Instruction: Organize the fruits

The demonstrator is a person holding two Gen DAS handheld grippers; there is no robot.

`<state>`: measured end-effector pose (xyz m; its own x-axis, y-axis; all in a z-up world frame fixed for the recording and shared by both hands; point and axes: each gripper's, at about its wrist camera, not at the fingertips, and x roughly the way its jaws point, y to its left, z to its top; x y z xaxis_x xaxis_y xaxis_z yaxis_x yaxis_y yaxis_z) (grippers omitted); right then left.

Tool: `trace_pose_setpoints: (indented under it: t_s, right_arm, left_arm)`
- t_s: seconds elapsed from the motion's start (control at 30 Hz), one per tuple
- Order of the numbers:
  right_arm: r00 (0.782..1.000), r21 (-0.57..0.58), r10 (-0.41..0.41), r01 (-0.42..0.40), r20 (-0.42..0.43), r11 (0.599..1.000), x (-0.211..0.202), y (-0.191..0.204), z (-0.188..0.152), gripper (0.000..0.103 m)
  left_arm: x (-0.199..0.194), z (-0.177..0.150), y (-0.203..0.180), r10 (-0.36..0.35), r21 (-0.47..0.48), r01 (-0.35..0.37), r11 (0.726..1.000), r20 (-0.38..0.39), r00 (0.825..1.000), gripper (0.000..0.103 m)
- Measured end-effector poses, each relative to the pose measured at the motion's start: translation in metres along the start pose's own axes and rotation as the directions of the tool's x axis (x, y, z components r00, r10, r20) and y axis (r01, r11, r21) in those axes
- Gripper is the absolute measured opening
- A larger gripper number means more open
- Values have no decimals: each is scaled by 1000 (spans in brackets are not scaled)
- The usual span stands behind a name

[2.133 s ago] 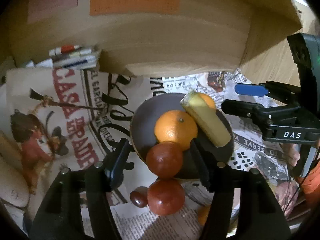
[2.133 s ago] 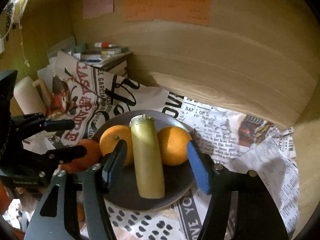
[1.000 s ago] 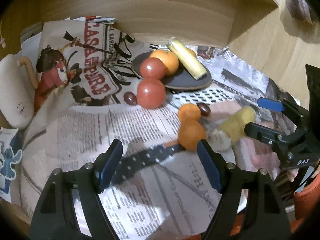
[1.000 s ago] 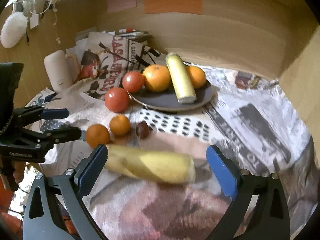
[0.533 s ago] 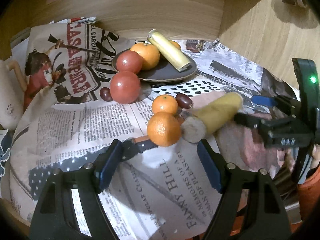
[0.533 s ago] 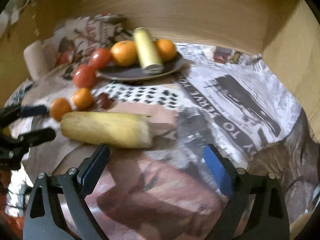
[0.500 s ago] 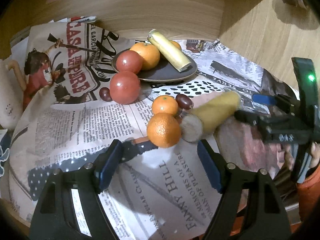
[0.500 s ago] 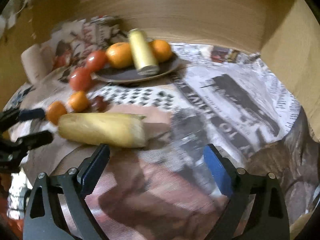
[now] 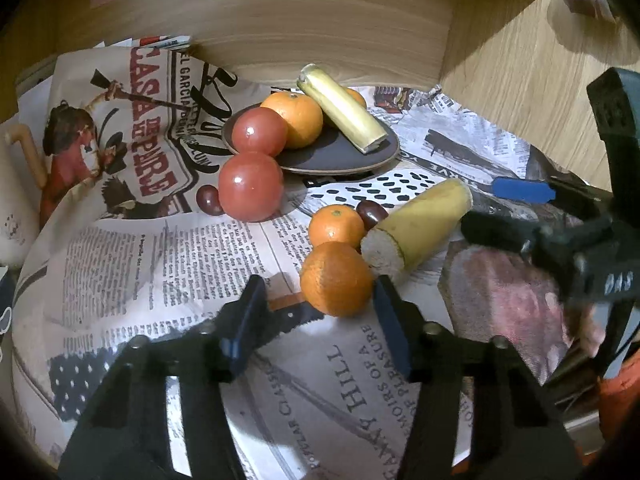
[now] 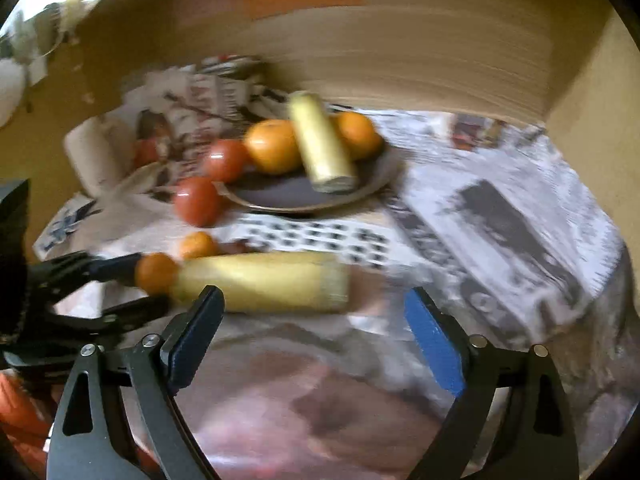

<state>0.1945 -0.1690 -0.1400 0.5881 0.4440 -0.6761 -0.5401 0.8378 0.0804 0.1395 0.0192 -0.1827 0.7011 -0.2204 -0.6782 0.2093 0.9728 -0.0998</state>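
Note:
A dark plate (image 9: pixel 340 156) holds a tomato (image 9: pixel 259 131), two oranges (image 9: pixel 296 119) and a banana piece (image 9: pixel 342 114). On the newspaper lie a second tomato (image 9: pixel 250 186), two small oranges (image 9: pixel 336 278) (image 9: pixel 337 226), two dark grapes (image 9: pixel 372 213) and another banana piece (image 9: pixel 418 224). My left gripper (image 9: pixel 316 320) is open, its jaws on either side of the nearest orange. My right gripper (image 10: pixel 312 328) is open and empty, just short of the loose banana piece (image 10: pixel 260 282). The right wrist view is blurred.
Newspaper (image 9: pixel 160 240) covers the table. A wooden back wall (image 9: pixel 320 32) with coloured sticky notes and a wooden side wall (image 9: pixel 520 80) close the space. A cream object (image 9: pixel 12 184) sits at the far left.
Both grippers pulled back from the plate, then moved forward again. The left gripper now has its jaws around the nearest small orange; the right one has come close to the loose banana piece.

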Motion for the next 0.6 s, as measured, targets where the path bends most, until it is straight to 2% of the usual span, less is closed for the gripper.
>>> trace_pose_setpoints:
  t_s: [0.17,0.27,0.37,0.53,0.6]
  right_arm:
    - [1000,-86,-11,11,3,996,18,33,10,98]
    - [1000,-98,-26,27,14,995,26,39,16,100]
    - [999,-102,-46,48,16,994,30,42,18,100]
    - [992,-179,-124,124,10,976,28,45,9,100]
    - [994,-177,-108,107,1,978,22,39,4,101]
  left_arm:
    - [-7,-2,7,-59,-12,59,998,17,998,38]
    - [-18,-3,9,-25,9,25,1000,49,999,35]
    - [-27,-2,15,-3,16,1,1000,69,998,35]
    - [-26,0,22,-28,3,28,1000,48,998,35]
    - [-24,0,20,-33,12,32,999,43,999,40]
